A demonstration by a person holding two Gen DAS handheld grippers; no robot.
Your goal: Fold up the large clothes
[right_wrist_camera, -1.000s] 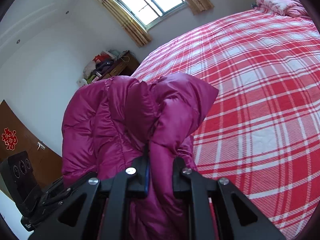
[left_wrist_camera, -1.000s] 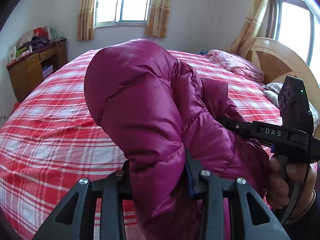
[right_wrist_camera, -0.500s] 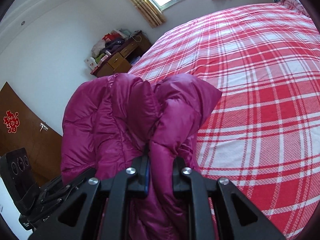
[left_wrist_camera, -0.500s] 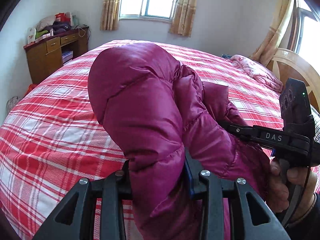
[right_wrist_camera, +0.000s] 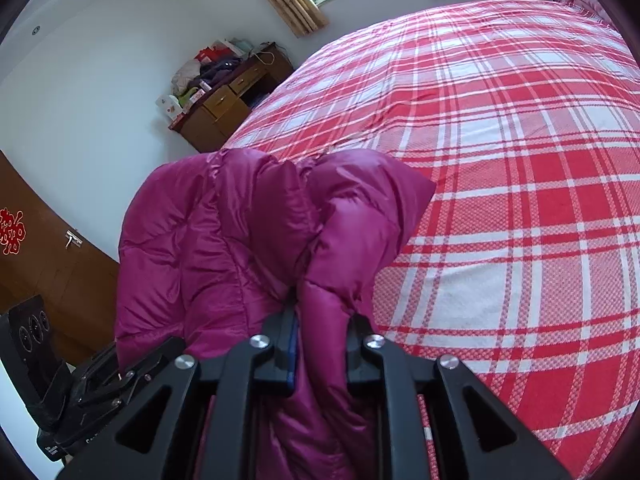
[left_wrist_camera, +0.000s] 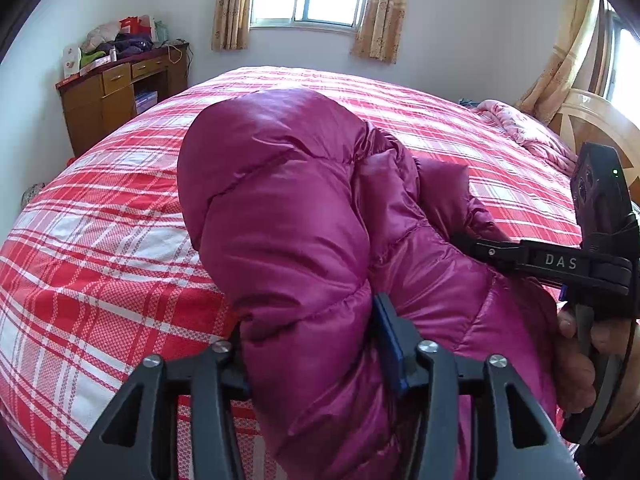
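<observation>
- One red-and-white plaid bed (left_wrist_camera: 100, 280), widest element of the scene; spread ahead of and below both tools, bare of clothing across the near half; wooden desk (left_wrist_camera: 120, 96) at the far left corner, pink bedding (left_wrist_camera: 520, 128) by the headboard.
- One magenta down jacket (left_wrist_camera: 300, 220), bunched and raised over the near edge of the bed, not yet laid flat; bulk puffed up forward of both tools, loose remainder hanging below the lower border of both views; line between the two grip points running side to side, roughly along the near bed edge; likely long axis hanging downward from that line.
- Left gripper (left_wrist_camera: 312, 344): jaws just widened, a thick quilted fold between them and filling the gap, both pads in contact with the fabric; hold apparently looser, not clearly released.
- Right gripper (right_wrist_camera: 320, 320): jaws narrow, pinching a slimmer fold of the same jacket; seen from the left wrist as just to the right, fingers buried in the fabric.
- Right hand (left_wrist_camera: 576, 360) wrapped round the handle at the frame edge.
- Deciding relation: open bed surface forward and down from both grips, neither tool plainly nearer to it; probable next step, a spread outward and a forward lowering onto the plaid.
</observation>
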